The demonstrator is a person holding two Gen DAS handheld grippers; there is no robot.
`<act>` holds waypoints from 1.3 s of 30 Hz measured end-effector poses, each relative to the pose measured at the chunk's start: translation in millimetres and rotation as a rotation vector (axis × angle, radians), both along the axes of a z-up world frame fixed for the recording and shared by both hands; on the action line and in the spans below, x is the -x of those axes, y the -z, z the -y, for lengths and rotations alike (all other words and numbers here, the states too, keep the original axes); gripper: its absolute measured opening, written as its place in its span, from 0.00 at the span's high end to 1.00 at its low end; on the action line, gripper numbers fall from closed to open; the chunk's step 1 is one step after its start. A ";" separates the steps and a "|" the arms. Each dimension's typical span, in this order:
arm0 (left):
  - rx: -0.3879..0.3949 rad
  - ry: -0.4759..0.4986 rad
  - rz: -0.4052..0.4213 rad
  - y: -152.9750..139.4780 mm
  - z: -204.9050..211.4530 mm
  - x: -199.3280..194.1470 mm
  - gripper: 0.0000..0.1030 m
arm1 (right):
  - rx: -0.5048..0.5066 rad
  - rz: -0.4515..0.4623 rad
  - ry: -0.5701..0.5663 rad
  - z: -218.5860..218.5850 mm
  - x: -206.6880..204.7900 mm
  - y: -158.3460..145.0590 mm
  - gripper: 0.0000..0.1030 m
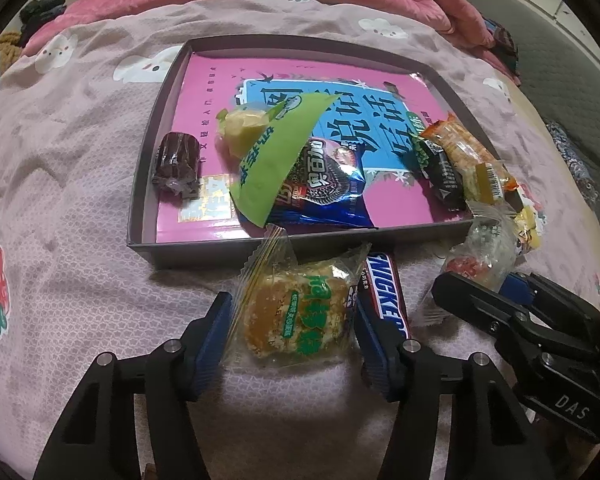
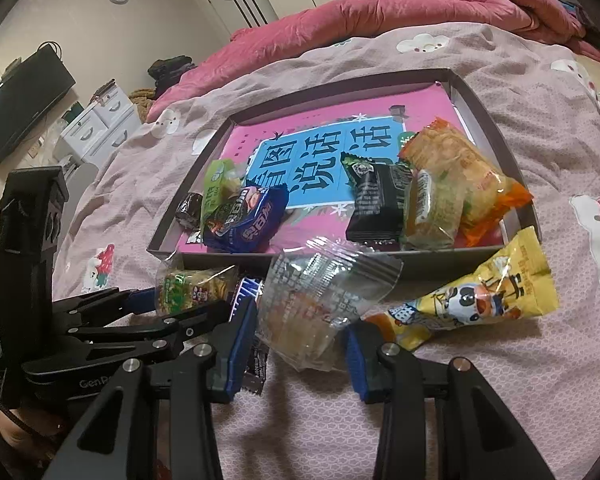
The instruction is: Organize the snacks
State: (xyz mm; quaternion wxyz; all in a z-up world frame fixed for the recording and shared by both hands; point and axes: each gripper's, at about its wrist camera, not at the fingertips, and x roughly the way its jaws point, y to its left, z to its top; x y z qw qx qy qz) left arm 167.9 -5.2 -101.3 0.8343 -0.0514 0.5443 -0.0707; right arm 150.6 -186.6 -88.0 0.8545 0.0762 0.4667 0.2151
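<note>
A clear packet with green lettering and a golden rice cake [image 1: 300, 316] lies on the bedspread in front of the grey tray [image 1: 260, 246]. My left gripper [image 1: 296, 340] is shut on it, with a blue pad against each side of the wrapper. A Snickers bar [image 1: 388, 300] lies just outside the right finger. My right gripper [image 2: 298, 350] is shut on a crinkly clear packet [image 2: 312, 304], tilted up off the bed. A yellow panda packet [image 2: 480, 300] lies to its right. In the tray lie a brown cake roll [image 1: 176, 164], a green packet [image 1: 268, 152], a blue cookie packet [image 1: 324, 192], a black one [image 1: 440, 168] and an orange one [image 1: 464, 148].
The tray [image 2: 420, 264] holds a pink and blue book [image 2: 340, 160] under the snacks. A bunched pink quilt [image 2: 420, 4] lies beyond it. Off the bed's left side stand white drawers [image 2: 96, 124] and a dark screen [image 2: 20, 100].
</note>
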 end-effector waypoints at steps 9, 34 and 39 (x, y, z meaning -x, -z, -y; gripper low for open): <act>0.023 0.008 0.009 -3.3 -3.3 7.3 0.45 | 0.005 0.007 -0.005 0.6 1.1 -0.6 0.60; 0.068 0.009 0.016 -16.3 -7.8 19.2 0.49 | 0.016 0.027 -0.018 1.1 5.5 -4.0 0.60; 0.079 0.003 0.022 -20.8 -10.6 21.1 0.50 | 0.012 0.029 -0.018 0.4 6.5 -5.6 0.60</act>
